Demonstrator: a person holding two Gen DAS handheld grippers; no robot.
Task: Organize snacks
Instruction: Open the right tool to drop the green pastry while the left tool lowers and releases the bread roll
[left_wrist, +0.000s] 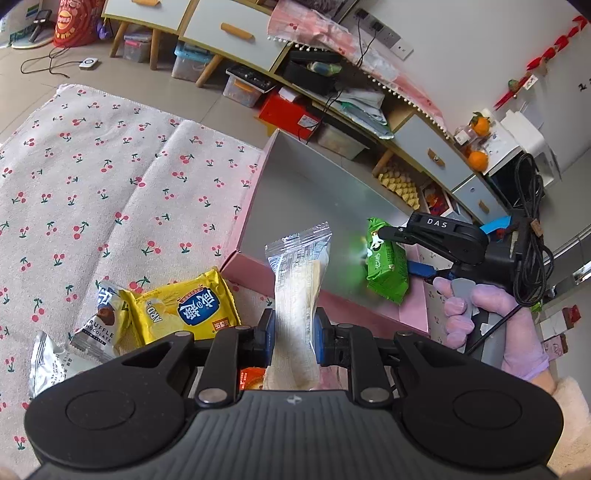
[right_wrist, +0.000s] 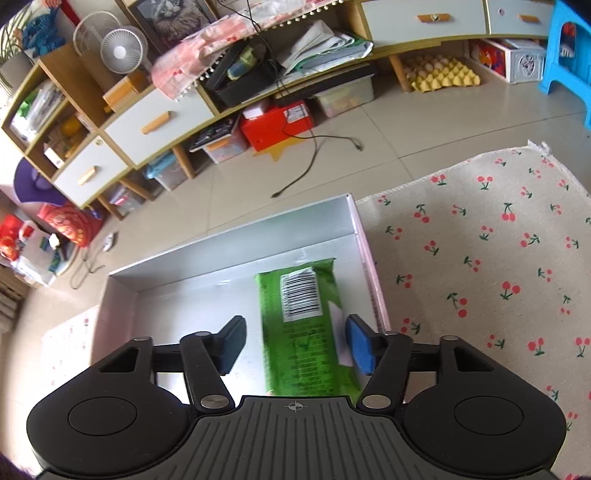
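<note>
Left wrist view: the left gripper (left_wrist: 294, 330), at the lower centre of the frame, has its jaws clenched on a clear-wrapped pale snack bar (left_wrist: 297, 295). The bar stands nearly upright between the pads, its crimped top end reaching toward mid-frame. Behind it lies a pink box (left_wrist: 412, 314) with a silver inner floor, occupying the centre and right of the frame.

At the right of the same view, the right gripper (left_wrist: 397, 251) sits over the box, held by a hand (left_wrist: 495, 321) in a lilac glove. A green snack packet (left_wrist: 388, 269) is in the box between its fingers.

Right wrist view: the right gripper (right_wrist: 293, 343) has its jaws spread apart. The green snack packet (right_wrist: 306, 325) lies barcode side up on the silver floor of the pink box (right_wrist: 373, 273), at the centre of the frame. The left pad stands clear of the packet; the blue right pad is just beside its edge, and whether it touches cannot be told. The packet is released, not gripped.

At the lower left of the left wrist view, three packets remain on the cherry-print cloth (left_wrist: 92, 177): a yellow packet (left_wrist: 184, 306), a truffle chocolate packet (left_wrist: 101, 325) overlapping its left edge, and a silver-white packet (left_wrist: 50, 363) at the far left. An orange item shows partly beneath the left gripper, too hidden to identify.
</note>
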